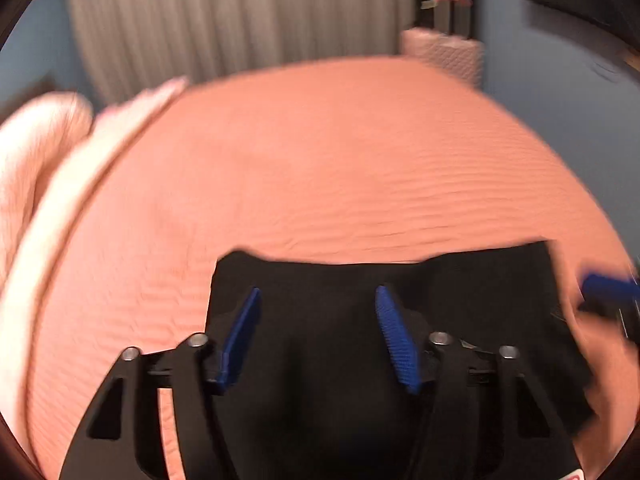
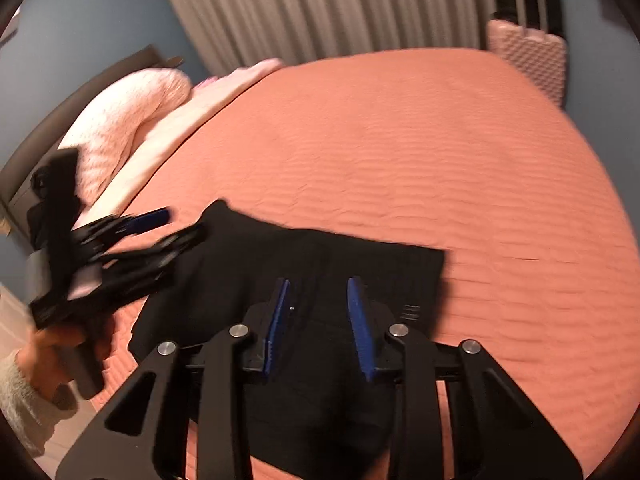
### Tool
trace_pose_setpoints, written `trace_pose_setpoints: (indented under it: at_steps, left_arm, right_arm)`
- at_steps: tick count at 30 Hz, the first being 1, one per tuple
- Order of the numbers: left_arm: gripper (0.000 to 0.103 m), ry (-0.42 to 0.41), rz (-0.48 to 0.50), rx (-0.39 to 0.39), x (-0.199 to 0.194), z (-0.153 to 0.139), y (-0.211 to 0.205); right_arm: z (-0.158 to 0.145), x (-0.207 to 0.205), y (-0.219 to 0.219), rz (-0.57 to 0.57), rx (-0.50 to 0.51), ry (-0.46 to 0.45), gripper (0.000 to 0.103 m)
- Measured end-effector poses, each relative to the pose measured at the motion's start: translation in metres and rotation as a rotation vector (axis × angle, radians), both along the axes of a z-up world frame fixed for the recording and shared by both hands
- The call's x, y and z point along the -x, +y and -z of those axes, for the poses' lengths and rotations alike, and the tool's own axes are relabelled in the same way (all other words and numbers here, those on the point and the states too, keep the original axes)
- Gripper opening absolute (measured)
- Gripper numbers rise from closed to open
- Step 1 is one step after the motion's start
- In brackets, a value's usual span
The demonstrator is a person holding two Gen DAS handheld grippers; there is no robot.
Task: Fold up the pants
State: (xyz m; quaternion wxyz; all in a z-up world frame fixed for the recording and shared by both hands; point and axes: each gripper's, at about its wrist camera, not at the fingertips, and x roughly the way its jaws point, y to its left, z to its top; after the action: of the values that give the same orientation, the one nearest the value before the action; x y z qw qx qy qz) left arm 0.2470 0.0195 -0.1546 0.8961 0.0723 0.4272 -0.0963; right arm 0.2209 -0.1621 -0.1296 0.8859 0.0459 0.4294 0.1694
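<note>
Black pants (image 1: 480,288) lie folded into a compact rectangle on the orange bedspread (image 1: 320,160), near its front edge. My left gripper (image 1: 319,290) hovers over the left part of the pants, jaws wide apart with only cloth below them. From the right wrist the same pants (image 2: 248,264) show, with my right gripper (image 2: 319,280) above their right half. Its blue pads stand a narrow gap apart and nothing is pinched between them. The left gripper (image 2: 176,226) appears blurred at the pants' left corner, held by a hand (image 2: 52,344). The right gripper's blue pad (image 1: 608,286) shows at the right edge.
Pale pink pillows (image 2: 132,120) lie at the head of the bed on the left, against a dark headboard (image 2: 60,120). A pink suitcase (image 2: 532,56) stands past the far right corner. A grey curtain (image 2: 320,4) hangs behind the bed. Orange bedspread stretches beyond the pants.
</note>
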Motion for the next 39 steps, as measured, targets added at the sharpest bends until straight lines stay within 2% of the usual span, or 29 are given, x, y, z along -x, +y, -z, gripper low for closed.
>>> trace_pose_setpoints:
  at_steps: [1,2,3,4,5,6,7,8,10,11,12,13,14,15,16,19,20,21,22,23,25,27,28,29,31,32,34,36,39]
  left_arm:
    - [0.056,0.063,0.008,0.000,-0.014,0.017,0.000]
    - [0.057,0.089,-0.017,-0.035,-0.024,0.035,-0.002]
    - [0.060,0.073,0.005,-0.085,-0.026,0.046,-0.007]
    - [0.073,0.028,0.019,-0.130,-0.024,0.047,-0.011]
    - [0.092,-0.024,0.013,-0.207,-0.023,0.047,-0.014]
    - [0.095,-0.016,0.000,-0.199,-0.029,0.046,-0.009]
    - [0.098,0.023,-0.026,-0.132,-0.037,0.045,0.004]
    - [0.098,0.058,-0.061,-0.069,-0.044,0.044,0.018]
    - [0.094,0.056,-0.123,-0.057,-0.049,0.039,0.036]
    - [0.073,0.015,-0.160,-0.089,-0.046,0.030,0.042]
    - [0.066,-0.020,-0.181,-0.121,-0.043,0.020,0.044]
    - [0.065,-0.037,-0.178,-0.112,-0.040,0.010,0.044]
    - [0.066,-0.051,-0.158,-0.050,-0.037,-0.001,0.042]
    - [0.067,-0.051,-0.140,-0.007,-0.035,-0.007,0.036]
    - [0.070,-0.039,-0.119,0.001,-0.044,-0.008,0.025]
    - [0.071,0.026,-0.115,-0.184,-0.062,0.025,0.003]
    - [0.073,0.063,-0.129,-0.191,-0.072,0.038,0.009]
    - [0.074,0.075,-0.148,-0.164,-0.080,0.046,0.017]
    - [0.073,0.077,-0.172,-0.154,-0.086,0.046,0.022]
    - [0.071,0.062,-0.207,-0.177,-0.092,0.042,0.027]
    - [0.070,0.039,-0.228,-0.243,-0.103,0.040,0.031]
    - [0.071,0.066,-0.219,-0.292,-0.112,0.053,0.031]
    - [0.074,0.089,-0.215,-0.283,-0.117,0.056,0.034]
    - [0.074,0.101,-0.216,-0.261,-0.119,0.057,0.036]
    - [0.073,0.112,-0.236,-0.231,-0.116,0.046,0.048]
    - [0.073,0.083,-0.233,-0.212,-0.111,0.034,0.053]
    - [0.070,0.028,-0.212,-0.202,-0.087,0.008,0.060]
    - [0.070,-0.020,-0.153,-0.154,-0.048,-0.016,0.059]
    - [0.070,-0.004,-0.062,-0.083,0.015,-0.022,0.048]
  right_arm:
    - [0.010,-0.006,0.010,-0.020,0.024,0.016,0.029]
    - [0.020,-0.011,0.016,-0.031,0.045,0.030,0.029]
    - [0.032,-0.016,0.019,-0.036,0.066,0.053,0.029]
    - [0.044,-0.021,0.018,-0.037,0.094,0.078,0.027]
    - [0.061,-0.025,0.009,-0.028,0.121,0.105,0.024]
    - [0.066,-0.025,-0.003,-0.031,0.065,0.106,0.016]
    - [0.066,-0.024,-0.015,-0.010,0.008,0.115,0.002]
    - [0.063,-0.025,-0.025,0.037,-0.003,0.144,0.000]
    - [0.046,-0.021,-0.030,0.107,0.019,0.145,0.003]
    - [0.037,-0.021,-0.026,0.110,0.028,0.124,0.006]
    - [0.028,-0.021,-0.017,0.081,0.022,0.094,0.006]
    - [0.021,-0.025,-0.005,0.053,0.023,0.066,0.006]
    - [0.020,-0.031,0.006,0.028,0.021,0.059,0.006]
    - [0.023,-0.040,0.017,-0.004,0.012,0.071,0.006]
    - [0.033,-0.054,0.028,-0.026,0.019,0.094,0.006]
    - [0.058,-0.076,0.030,-0.030,0.103,0.138,0.000]
    - [0.060,-0.076,0.019,-0.040,0.041,0.137,0.000]
    - [0.059,-0.074,0.005,-0.009,-0.008,0.151,0.000]
    - [0.055,-0.071,-0.005,0.060,-0.004,0.162,0.000]
    - [0.046,-0.064,-0.013,0.106,0.008,0.143,0.000]
    - [0.032,-0.058,-0.016,0.108,0.017,0.092,0.005]
    - [0.042,-0.064,-0.014,0.087,0.074,0.104,0.005]
    - [0.049,-0.068,-0.014,0.083,0.114,0.118,0.000]
    - [0.052,-0.067,-0.022,0.083,0.089,0.116,0.000]
    - [0.041,-0.056,-0.031,0.178,0.080,0.104,0.000]
    - [0.030,-0.044,-0.032,0.199,0.097,0.071,0.006]
    - [0.021,-0.023,-0.024,0.149,0.084,0.049,0.006]
    - [0.022,0.006,-0.011,0.079,0.088,0.060,0.006]
    - [0.040,0.037,0.006,0.028,0.154,0.096,0.006]
